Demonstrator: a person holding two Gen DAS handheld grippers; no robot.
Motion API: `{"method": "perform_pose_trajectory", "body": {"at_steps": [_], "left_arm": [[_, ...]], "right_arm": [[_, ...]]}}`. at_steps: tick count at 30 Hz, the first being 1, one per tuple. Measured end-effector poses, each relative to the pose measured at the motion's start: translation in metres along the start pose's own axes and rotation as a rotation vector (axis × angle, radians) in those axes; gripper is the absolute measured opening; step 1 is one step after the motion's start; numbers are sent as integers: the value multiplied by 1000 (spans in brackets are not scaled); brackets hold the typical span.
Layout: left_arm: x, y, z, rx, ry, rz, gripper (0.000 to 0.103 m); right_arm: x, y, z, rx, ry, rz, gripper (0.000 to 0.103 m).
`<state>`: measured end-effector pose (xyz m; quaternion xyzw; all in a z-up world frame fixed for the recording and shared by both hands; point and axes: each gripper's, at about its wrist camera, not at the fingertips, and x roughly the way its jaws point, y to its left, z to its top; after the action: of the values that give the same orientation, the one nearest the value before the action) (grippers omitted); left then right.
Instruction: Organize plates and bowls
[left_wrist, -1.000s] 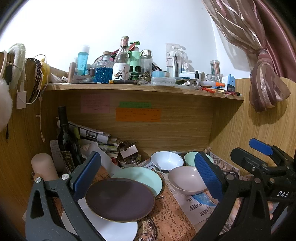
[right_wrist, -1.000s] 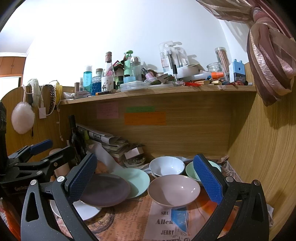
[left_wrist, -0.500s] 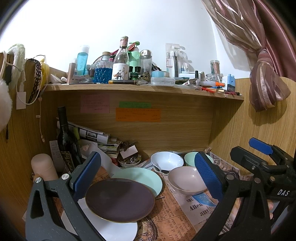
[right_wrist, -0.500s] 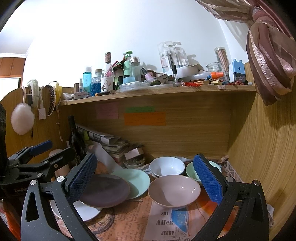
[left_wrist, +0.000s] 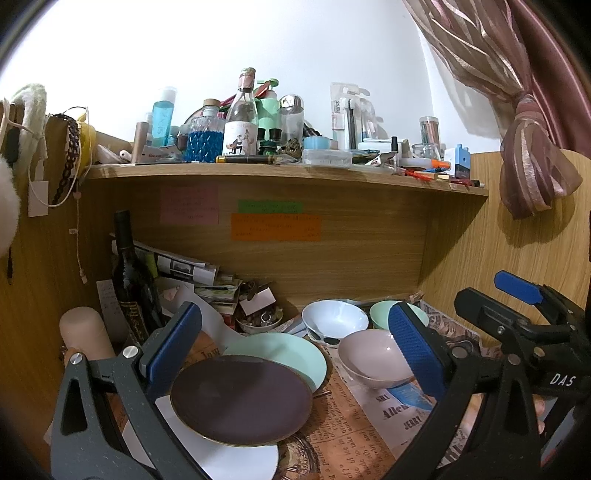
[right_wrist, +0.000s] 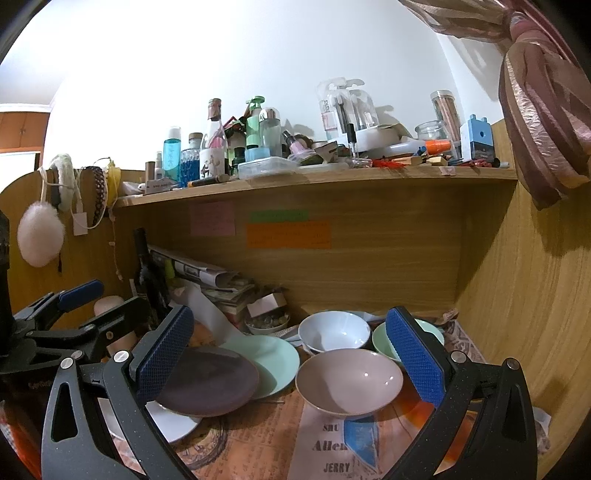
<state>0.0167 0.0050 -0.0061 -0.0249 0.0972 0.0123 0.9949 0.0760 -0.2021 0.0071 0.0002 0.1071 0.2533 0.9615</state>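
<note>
Nothing has moved; both grippers' fingers gape wide; white plate (left_wrist: 236, 458) mostly hidden.

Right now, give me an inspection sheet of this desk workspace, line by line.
Surface: newspaper sheets cover the desk.
Job's things: dark plate lies on a white plate and overlaps a mint plate; pink bowl, white bowl and mint bowl are grouped at the right.
Clutter: wine bottle, rolled papers, small dish of trinkets.
Grippers: left gripper open and empty over the plates; right gripper open and empty over the pink bowl.
Cables: white cord hangs on the left panel.
Surroundings: shelf crowded with bottles; curtain at the right.
</note>
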Motion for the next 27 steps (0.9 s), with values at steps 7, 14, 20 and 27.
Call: {"method": "perform_pose_trajectory", "body": {"at_steps": [7,14,20,27], "left_arm": [[14,18,-8,-13,10,-2,103],[47,49,-20,-1,117,6,103],[77,86,-42,6,225,45,102],[116,127,-67,-31,396,51,76]], "right_arm": [[20,5,-4,-5,32,-1,103],[61,5,-21,48,172,90,103],[88,11,-41,49,268,99,103],[117,18,-62,54,404,122,96]]}}
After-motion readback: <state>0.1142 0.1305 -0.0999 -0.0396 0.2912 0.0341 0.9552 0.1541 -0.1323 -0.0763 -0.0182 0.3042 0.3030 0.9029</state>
